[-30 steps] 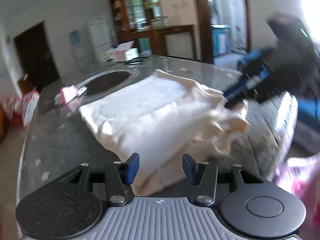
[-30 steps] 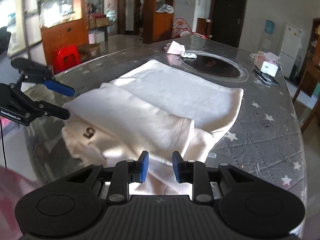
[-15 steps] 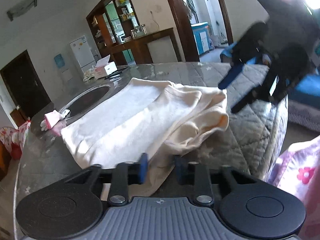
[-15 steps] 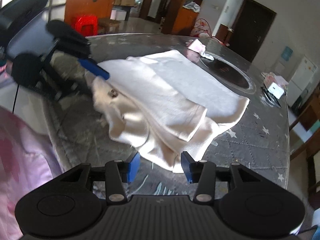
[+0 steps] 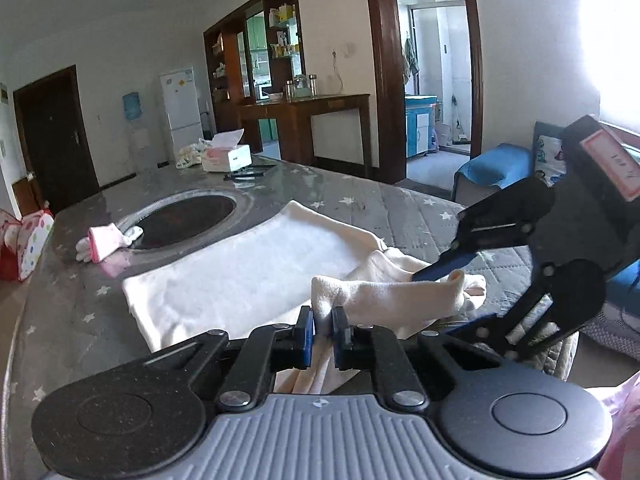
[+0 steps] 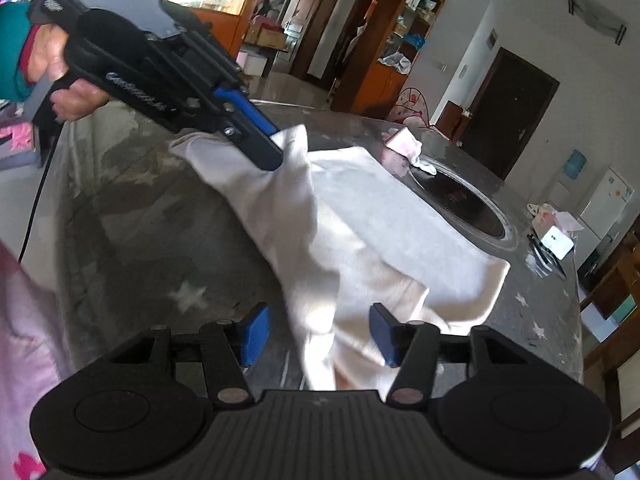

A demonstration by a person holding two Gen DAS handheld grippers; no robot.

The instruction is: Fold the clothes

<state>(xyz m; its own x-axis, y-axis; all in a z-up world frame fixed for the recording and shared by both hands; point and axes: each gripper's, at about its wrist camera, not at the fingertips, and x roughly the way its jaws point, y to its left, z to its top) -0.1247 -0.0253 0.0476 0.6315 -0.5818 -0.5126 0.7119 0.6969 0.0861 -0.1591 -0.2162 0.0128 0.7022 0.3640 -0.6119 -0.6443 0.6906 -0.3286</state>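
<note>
- While my left gripper pinches a raised fold of the cream garment, my right gripper gapes wide around its near edge, holding nothing.
- I judge a fold is under way; next the right must close on cloth.
- Beyond the garment: grey starred worktop, inset dark hob, tissue box, fridge.

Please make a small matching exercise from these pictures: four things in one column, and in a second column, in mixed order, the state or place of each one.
Things
1. left gripper
2. right gripper
3. small pink and white glove
4. white tissue box

States or places
A. on the far end of the table
B. open
C. beside the dark round inset
D. shut on the cream-white cloth garment

Pairs: 1-D, 2-B, 3-C, 4-A
</note>
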